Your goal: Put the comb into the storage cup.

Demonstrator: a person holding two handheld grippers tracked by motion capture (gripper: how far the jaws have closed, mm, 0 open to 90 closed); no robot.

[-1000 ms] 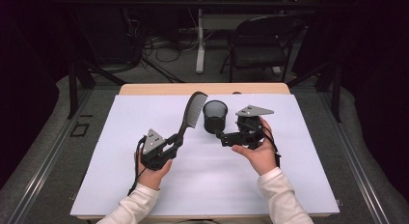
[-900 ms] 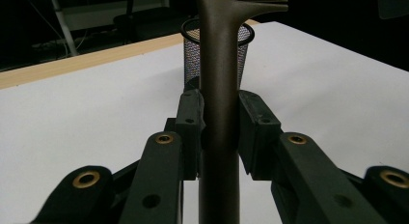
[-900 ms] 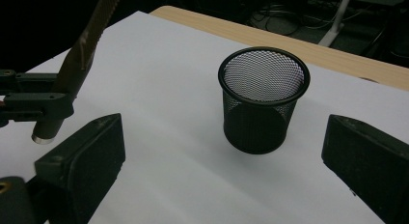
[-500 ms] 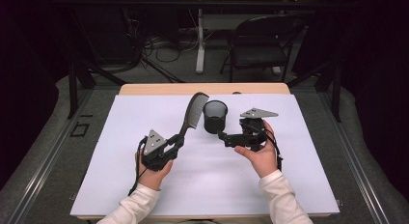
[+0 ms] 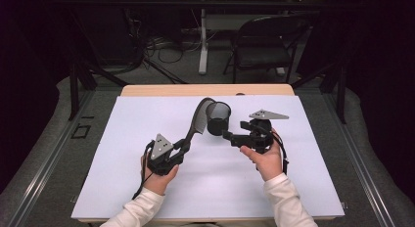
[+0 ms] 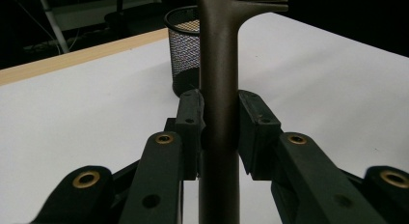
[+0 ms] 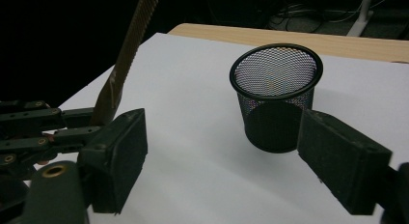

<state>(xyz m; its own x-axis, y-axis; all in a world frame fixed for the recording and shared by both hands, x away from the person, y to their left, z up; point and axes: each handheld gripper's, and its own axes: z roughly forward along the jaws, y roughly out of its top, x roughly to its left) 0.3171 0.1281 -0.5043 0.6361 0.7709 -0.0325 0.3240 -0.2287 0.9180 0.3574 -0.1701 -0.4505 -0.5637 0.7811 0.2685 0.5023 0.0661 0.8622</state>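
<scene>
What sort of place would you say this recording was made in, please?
Probably a lab or workshop set up for recording, not a home: a table under a plain white sheet, loose cables on the floor behind, a folding chair, and dark surroundings.

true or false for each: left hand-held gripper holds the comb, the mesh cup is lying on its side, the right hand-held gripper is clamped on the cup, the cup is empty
1. The left hand-held gripper holds the dark plastic comb by its handle. True.
2. The black wire-mesh cup lies on its side. False: it stands upright on the white table cover.
3. The right hand-held gripper is clamped on the cup. False: its jaws, which have just been closing, stand apart short of the cup, nothing between them.
4. The cup is empty. True, as far as the right gripper view shows.
</scene>
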